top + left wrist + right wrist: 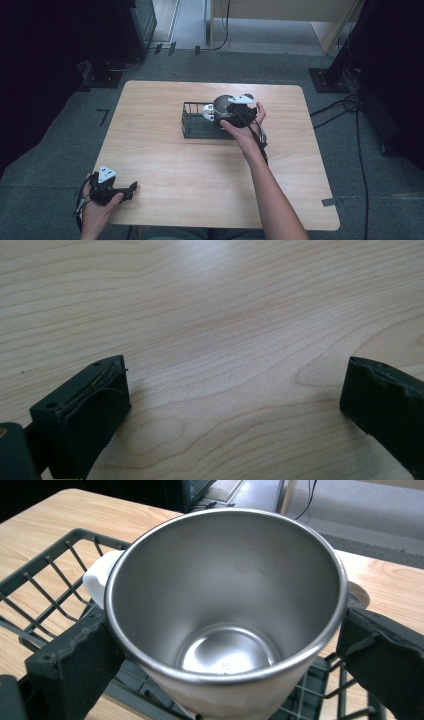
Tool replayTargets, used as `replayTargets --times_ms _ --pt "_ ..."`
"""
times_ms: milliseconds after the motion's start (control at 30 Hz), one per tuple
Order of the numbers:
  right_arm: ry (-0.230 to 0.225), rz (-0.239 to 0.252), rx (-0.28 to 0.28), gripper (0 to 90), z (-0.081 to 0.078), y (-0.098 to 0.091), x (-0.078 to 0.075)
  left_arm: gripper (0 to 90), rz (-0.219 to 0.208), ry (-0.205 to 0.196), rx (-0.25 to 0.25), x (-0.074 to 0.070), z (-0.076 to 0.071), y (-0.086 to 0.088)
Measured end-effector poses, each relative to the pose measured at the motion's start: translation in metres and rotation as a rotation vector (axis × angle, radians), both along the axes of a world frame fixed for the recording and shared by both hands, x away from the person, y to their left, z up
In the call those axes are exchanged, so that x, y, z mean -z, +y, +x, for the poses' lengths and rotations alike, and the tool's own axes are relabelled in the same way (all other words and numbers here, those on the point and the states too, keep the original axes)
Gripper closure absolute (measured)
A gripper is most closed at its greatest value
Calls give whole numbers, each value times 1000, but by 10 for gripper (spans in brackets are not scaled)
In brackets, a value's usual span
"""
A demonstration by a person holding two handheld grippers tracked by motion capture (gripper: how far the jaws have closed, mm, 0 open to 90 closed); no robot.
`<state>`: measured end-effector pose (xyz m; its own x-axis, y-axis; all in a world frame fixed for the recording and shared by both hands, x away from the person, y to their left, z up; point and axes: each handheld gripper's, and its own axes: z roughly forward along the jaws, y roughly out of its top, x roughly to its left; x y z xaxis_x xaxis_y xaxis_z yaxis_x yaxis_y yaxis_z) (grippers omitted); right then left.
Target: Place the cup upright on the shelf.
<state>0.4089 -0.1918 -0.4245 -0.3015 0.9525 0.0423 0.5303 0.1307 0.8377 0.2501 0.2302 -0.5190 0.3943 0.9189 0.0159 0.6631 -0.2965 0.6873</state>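
- Wood grain runs under the left gripper [235,405] in the left gripper view, its two black jaws standing wide apart with bare table [225,315] between them; the high view places that same gripper [131,188] at the near left corner of the table, lying level in the person's left hand [97,210].
- Farther out, the high view shows the right hand [245,131] and the right gripper [225,114] over a dark wire basket [192,125] near the middle of the table; from there the cup [220,106] is small and partly covered by the gripper body.
- The right gripper view gives what the high view cannot: a steel cup [225,605] with a white outer wall and a white handle [97,580], seen mouth-on, sits between the jaws of the right gripper [225,655]; both jaws lie against its sides, so the claw looks clamped on the cup at a wide spread.
- The cup's base is cut off at the bottom edge; whether it rests on the basket [45,580] floor or hangs just above it cannot be told.
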Motion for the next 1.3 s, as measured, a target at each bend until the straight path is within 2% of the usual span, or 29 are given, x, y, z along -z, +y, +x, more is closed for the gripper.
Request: replayTargets --times_ms 200,400,433,467,567,633,667,733,800,833,900,1067,1100,1200,1300 --pt "-9 2 -10 0 -6 -3 -4 0 0 0 0 0 0 0" --pt "-32 51 -14 3 -15 -12 -11 0 0 0 0 0 0 0" --pt "-41 61 -18 21 -16 -13 -13 0 0 0 1 0 0 0" --pt "-67 91 -18 76 -19 -15 -20 0 0 1 0 0 0 0" --pt "-99 98 -12 151 -21 -17 -25 0 0 0 0 0 0 0" --pt "-103 81 5 219 -20 -18 -25 0 1 1 1 0 0 0" --pt "-103 81 5 219 -20 -18 -25 0 1 1 1 0 0 0" --pt "-98 60 7 318 -18 -18 -20 0 0 0 0 0 0 0" --pt "-100 63 9 337 -18 -18 -20 0 0 0 0 0 0 0" --pt "-101 84 19 379 -18 -19 -17 0 0 0 0 0 0 0" --pt "-97 90 34 421 -17 -20 -14 0 0 0 0 0 0 0" --pt "-90 120 52 427 -14 -23 -9 0 0 0 0 0 0 0" --pt "-91 114 52 425 -14 -23 -10 0 -1 0 0 0 0 0" --pt "-92 111 53 389 -15 -23 -11 0 -1 0 0 0 0 0" --pt "-102 128 49 339 -17 -26 -14 0 0 0 0 0 0 0"
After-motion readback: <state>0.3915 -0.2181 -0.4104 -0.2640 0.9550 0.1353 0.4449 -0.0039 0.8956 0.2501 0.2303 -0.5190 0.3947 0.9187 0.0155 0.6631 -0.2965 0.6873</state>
